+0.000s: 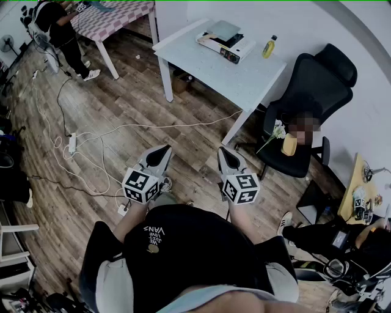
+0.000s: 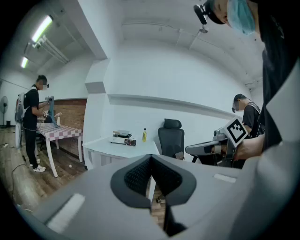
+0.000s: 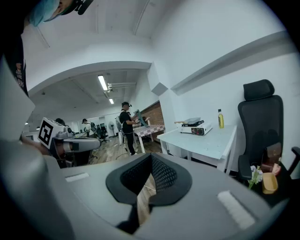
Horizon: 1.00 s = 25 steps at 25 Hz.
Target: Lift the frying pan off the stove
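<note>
The frying pan (image 1: pixel 225 29) rests on a white portable stove (image 1: pixel 227 47) on the white table (image 1: pixel 208 67) across the room; it also shows far off as the pan (image 3: pixel 193 121) and the pan (image 2: pixel 122 133). I hold both grippers close to my body, well short of the table. My left gripper (image 1: pixel 163 150) is shut with nothing in it, jaws meeting at the left gripper's tips (image 2: pixel 150 161). My right gripper (image 1: pixel 223 151) is likewise shut and holds nothing, as its tips (image 3: pixel 151 161) show. Both point toward the table.
A yellow bottle (image 1: pixel 269 46) stands beside the stove. A black office chair (image 1: pixel 308 113) with small items on its seat stands right of the table. A person (image 1: pixel 58 30) stands at a checkered table (image 1: pixel 116 15) at the far left. Cables (image 1: pixel 91 147) trail over the wooden floor.
</note>
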Available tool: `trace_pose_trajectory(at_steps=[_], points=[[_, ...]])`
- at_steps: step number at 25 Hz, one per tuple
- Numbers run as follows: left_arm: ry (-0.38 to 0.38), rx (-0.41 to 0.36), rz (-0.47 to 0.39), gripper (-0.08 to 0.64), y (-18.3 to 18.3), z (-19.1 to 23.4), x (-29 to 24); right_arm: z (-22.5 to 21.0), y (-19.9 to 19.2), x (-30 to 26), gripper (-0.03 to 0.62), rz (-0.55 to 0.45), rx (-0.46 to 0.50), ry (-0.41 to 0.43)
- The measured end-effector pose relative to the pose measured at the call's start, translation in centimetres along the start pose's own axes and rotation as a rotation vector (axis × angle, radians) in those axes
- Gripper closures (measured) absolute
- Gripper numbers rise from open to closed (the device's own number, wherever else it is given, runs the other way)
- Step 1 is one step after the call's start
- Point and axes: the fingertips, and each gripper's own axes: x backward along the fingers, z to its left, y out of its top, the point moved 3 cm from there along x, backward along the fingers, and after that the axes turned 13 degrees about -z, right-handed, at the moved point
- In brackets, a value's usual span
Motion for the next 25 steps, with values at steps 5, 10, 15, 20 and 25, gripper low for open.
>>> trace_pose_trajectory(at_steps=[5, 10, 15, 20, 25], points=[[0.002, -0.007, -0.012, 0.558, 0.3, -0.2, -1.3, -0.8, 0.4, -0.6, 0.588, 0.0, 0.005, 0.013], [0.009, -0.009, -0.008, 0.558, 0.1, -0.4, -2.3, -1.7, 0.4, -1.3, 0.588, 0.007, 0.004, 0.022], [-0.033, 0.04, -0.049, 0.51, 0.2, 0.3, -3.7, -2.2, 0.8, -3.2, 0.588, -0.059, -0.11, 0.049], [-0.012, 0.082, -0.021, 0.318, -0.6, 2.1, -6.0, -3.5, 0.3, -5.9, 0.429, -0.081, -0.286, 0.045], [-0.059, 0.099, -0.001, 0.318, -1.0, 5.7, -7.9, -3.9, 0.6, -10.3, 0.416, -0.087, -0.319, 0.021]])
